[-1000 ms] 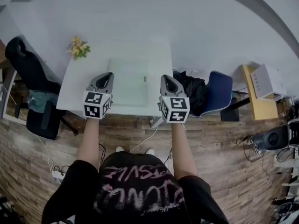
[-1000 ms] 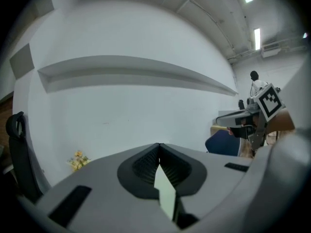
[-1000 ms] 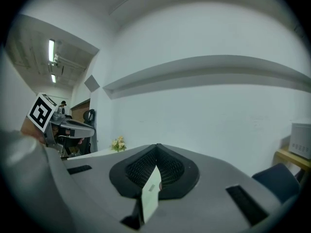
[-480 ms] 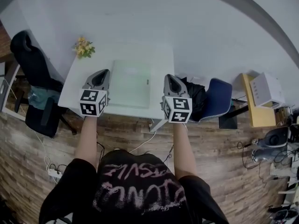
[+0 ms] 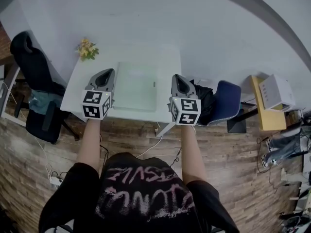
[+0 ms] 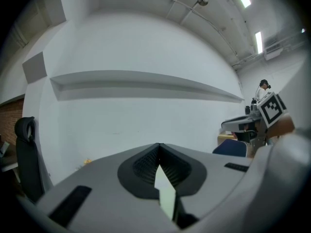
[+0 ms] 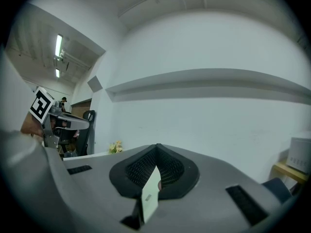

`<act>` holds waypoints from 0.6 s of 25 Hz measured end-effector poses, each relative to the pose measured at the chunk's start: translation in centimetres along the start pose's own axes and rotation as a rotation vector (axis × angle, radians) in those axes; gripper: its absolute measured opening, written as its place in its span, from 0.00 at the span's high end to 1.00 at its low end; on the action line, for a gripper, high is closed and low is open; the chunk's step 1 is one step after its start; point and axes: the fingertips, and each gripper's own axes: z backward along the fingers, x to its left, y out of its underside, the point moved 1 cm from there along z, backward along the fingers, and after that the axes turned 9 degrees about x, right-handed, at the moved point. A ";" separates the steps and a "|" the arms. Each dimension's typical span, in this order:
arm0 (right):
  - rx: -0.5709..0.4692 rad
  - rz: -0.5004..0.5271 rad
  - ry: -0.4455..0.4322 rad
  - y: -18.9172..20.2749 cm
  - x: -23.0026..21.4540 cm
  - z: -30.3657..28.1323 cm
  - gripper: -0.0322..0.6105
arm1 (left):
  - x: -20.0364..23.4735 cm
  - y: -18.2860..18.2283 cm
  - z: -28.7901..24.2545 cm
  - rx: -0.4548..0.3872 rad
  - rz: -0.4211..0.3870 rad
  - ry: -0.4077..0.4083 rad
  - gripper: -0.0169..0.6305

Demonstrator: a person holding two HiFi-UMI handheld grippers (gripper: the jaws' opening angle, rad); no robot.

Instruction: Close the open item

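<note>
A pale, flat rectangular item (image 5: 136,86) lies on the white table (image 5: 167,57) with no raised lid showing in the head view. My left gripper (image 5: 106,73) hovers just left of it over the table's near left part, jaws shut with nothing in them. My right gripper (image 5: 176,78) is held just past the item's right side near the table's right edge, also shut and empty. In the left gripper view the left gripper (image 6: 159,147) faces a bare white wall. The right gripper (image 7: 156,148) faces the same wall in its own view. Neither gripper view shows the item.
A small bunch of yellow flowers (image 5: 86,49) stands at the table's far left corner. A black office chair (image 5: 29,57) is left of the table. To the right are a blue chair (image 5: 226,101) with a black bag (image 5: 201,95) and a yellow stand (image 5: 265,106). Cables cross the wooden floor.
Both grippers have drifted slightly outward and away from me, and the head view has shifted a little. The flat item has not moved, and both jaws stay shut.
</note>
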 end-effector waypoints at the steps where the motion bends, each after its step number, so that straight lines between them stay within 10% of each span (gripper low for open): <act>1: 0.001 0.000 0.004 -0.1 0.0 0.0 0.94 | 0.1 0.0 0.0 -0.004 0.001 0.006 0.97; 15: -0.012 0.006 0.063 -0.8 1.7 0.0 0.94 | 2.2 0.3 0.1 -0.030 -0.014 0.059 0.97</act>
